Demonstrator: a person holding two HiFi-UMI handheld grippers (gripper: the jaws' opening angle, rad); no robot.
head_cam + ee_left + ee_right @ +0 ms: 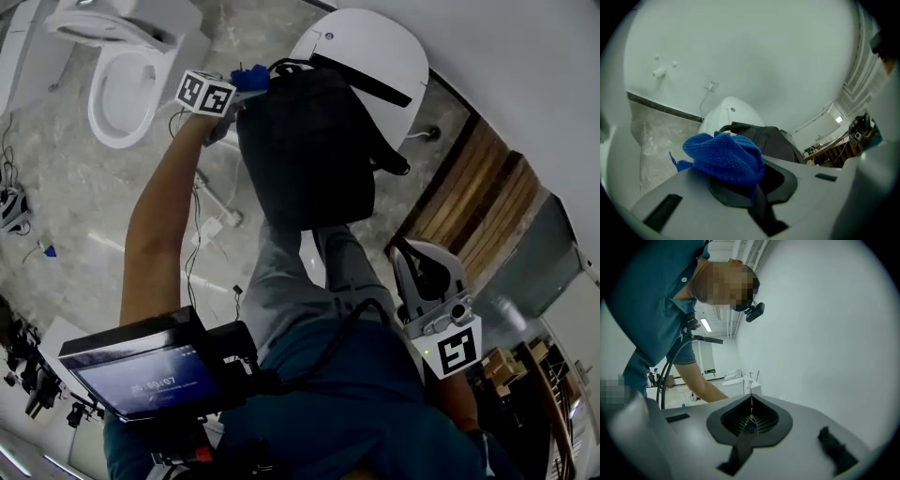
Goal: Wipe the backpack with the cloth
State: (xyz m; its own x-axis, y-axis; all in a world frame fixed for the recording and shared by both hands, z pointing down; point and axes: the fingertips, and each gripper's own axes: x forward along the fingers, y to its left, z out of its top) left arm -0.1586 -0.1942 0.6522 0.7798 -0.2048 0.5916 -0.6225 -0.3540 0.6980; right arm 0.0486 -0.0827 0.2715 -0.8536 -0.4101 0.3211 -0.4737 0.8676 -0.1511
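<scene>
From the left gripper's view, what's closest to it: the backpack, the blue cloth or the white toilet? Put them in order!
1. Blue cloth, pinched in its jaws.
2. Backpack, just behind the cloth.
3. White toilet, behind the backpack, by the wall.

A bathroom mock-up inside a larger work space. One white toilet (122, 89) stands open on the grey marbled floor (66, 187). A second toilet (380, 56) has its lid shut under a black backpack (305, 150). Water fittings (659, 72) stick out of the white wall (764, 56). Loose cables (197, 225) trail over the floor, wooden slats (478, 202) show beside the wall, and ceiling strip lights (705, 325) run over an open room beyond
</scene>
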